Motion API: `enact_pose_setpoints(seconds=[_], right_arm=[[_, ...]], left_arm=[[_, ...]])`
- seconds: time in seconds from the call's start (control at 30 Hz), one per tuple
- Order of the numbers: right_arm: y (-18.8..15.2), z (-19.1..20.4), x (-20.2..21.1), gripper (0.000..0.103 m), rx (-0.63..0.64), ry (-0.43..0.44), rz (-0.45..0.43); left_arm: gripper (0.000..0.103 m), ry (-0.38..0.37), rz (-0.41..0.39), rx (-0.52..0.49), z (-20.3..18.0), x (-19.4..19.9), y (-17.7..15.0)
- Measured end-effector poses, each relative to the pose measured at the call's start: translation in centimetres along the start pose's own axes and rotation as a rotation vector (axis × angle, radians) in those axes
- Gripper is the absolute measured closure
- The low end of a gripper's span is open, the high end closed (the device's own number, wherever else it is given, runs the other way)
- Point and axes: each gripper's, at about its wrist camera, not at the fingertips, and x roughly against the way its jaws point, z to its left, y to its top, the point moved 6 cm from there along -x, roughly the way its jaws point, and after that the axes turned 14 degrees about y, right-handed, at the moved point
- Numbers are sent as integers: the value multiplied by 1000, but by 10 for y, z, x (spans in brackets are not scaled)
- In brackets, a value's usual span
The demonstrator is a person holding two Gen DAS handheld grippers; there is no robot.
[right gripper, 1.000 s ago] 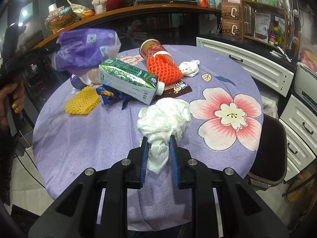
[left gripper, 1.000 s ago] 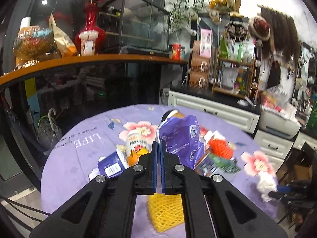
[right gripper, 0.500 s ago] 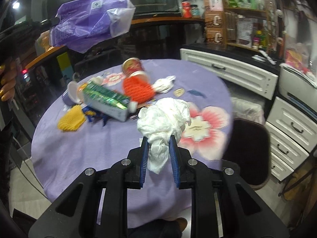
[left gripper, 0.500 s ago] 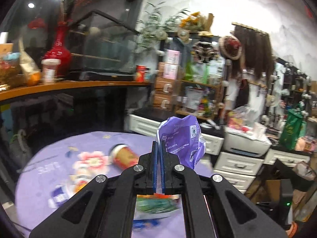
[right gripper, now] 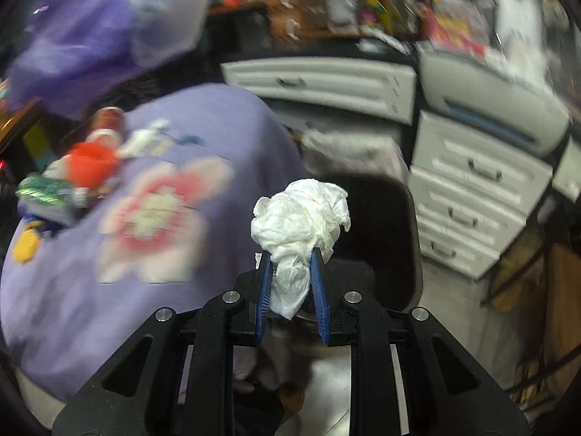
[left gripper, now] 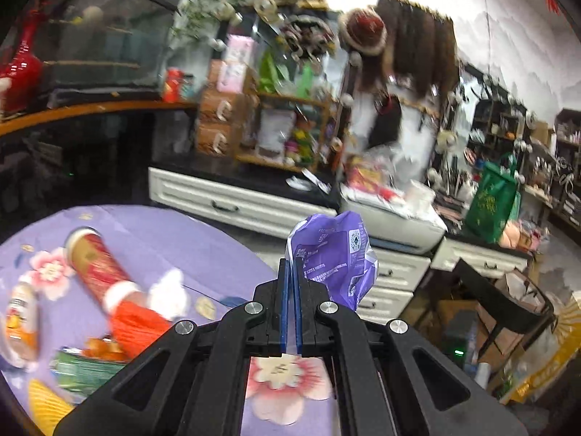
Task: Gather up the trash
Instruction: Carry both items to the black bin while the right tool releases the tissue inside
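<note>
A crumpled purple wrapper point(left gripper: 336, 254) stands up in the air, pinched at its lower edge. A white tissue wad point(right gripper: 301, 218) is clamped by its tail, off the table edge. Left on the purple table point(left gripper: 152, 232) — a red tube point(left gripper: 96, 265) lying down, orange net point(left gripper: 136, 327), green carton point(left gripper: 87, 368), yellow net point(left gripper: 45, 405).

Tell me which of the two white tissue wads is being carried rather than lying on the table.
The larger crumpled tissue wad, pinched between the right gripper pads, off the purple table. The smaller tissue lies beside the orange net.

Dark chair point(right gripper: 381, 214) beside table edge point(right gripper: 287, 145)
</note>
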Motion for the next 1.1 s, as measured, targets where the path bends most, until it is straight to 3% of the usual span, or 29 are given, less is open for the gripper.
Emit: enact_pose_setpoints(seconds=[0.2, 0.37, 0.43, 0.6, 0.67, 0.83, 1.1], right_arm=[[-28, -65, -63, 80, -156, -27, 71], [-43, -87, -92, 61, -207, -51, 93], [-48, -93, -92, 59, -238, -51, 84], [-50, -92, -64, 59, -237, -39, 31], [-50, -91, -45, 53, -231, -32, -2], [-57, -92, -4, 51, -205, -54, -51], [-74, -106, 33, 44, -217, -142, -78]], left_arm=[[100, -13, 86, -57, -42, -45, -29], [100, -14, 142, -92, -67, -72, -46], [100, -11, 158, -110, -77, -82, -52], [100, 14, 200, -164, -98, -105, -67], [100, 34, 217, -187, -107, -115, -75], [100, 91, 279, -262, -129, -142, -100], [99, 155, 377, -356, -150, -176, -142]])
